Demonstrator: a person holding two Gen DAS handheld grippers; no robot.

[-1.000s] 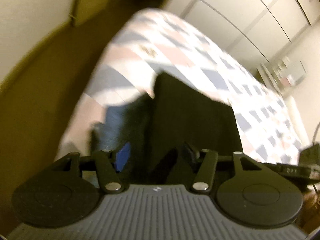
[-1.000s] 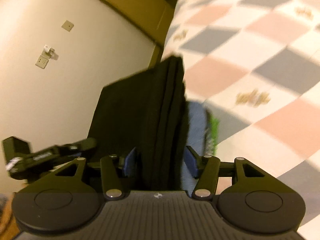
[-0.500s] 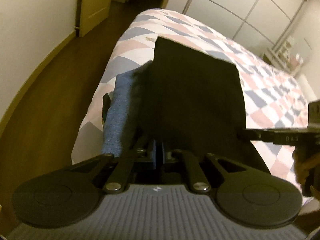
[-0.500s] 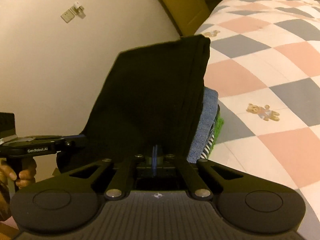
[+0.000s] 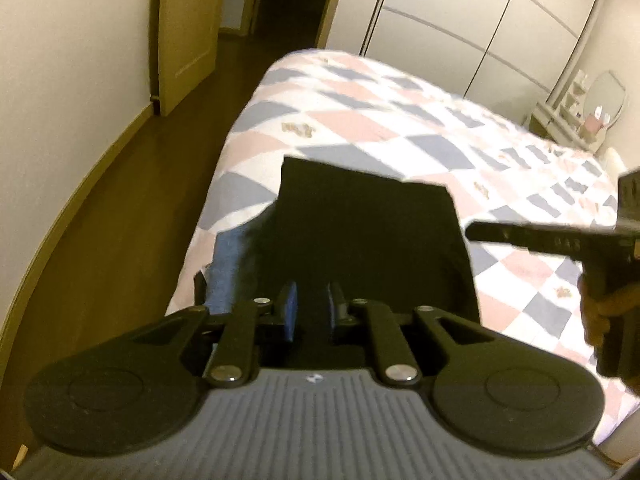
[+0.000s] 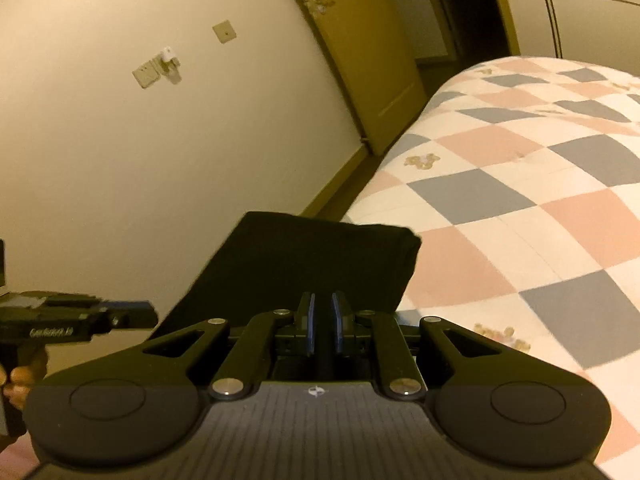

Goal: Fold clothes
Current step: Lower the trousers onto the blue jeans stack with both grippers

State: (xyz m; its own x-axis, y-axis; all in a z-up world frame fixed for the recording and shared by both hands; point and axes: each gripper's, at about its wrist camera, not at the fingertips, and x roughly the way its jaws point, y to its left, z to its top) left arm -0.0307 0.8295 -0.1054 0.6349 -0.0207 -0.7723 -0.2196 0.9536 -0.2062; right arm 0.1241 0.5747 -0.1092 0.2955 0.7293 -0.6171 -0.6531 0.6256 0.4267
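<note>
Folded black cloth garment (image 5: 368, 236) lies flat at the near corner of my bed with the pink, blue-grey and white checked quilt (image 5: 360, 124), resting partly on a blue denim-like piece (image 5: 230, 264) that sticks out on its left side. From the left wrist camera I see my left gripper (image 5: 311, 312) just over the garment's near edge, its blue-padded jaws parted with a clear gap and nothing between them, so it is released. My right gripper (image 6: 322, 326) hangs over the opposite near edge of the same black rectangle (image 6: 304, 264); its pads stand close together with a narrow slit between them, and I cannot tell whether any fabric is pinched there. Each camera catches the other tool from the side: the right one (image 5: 568, 244) with a hand (image 5: 596, 316) on its grip, the left one (image 6: 72, 326) likewise. Beyond the bed are a cream wall (image 6: 120, 140), a wooden door (image 6: 360, 60) and white wardrobe doors (image 5: 460, 28).
</note>
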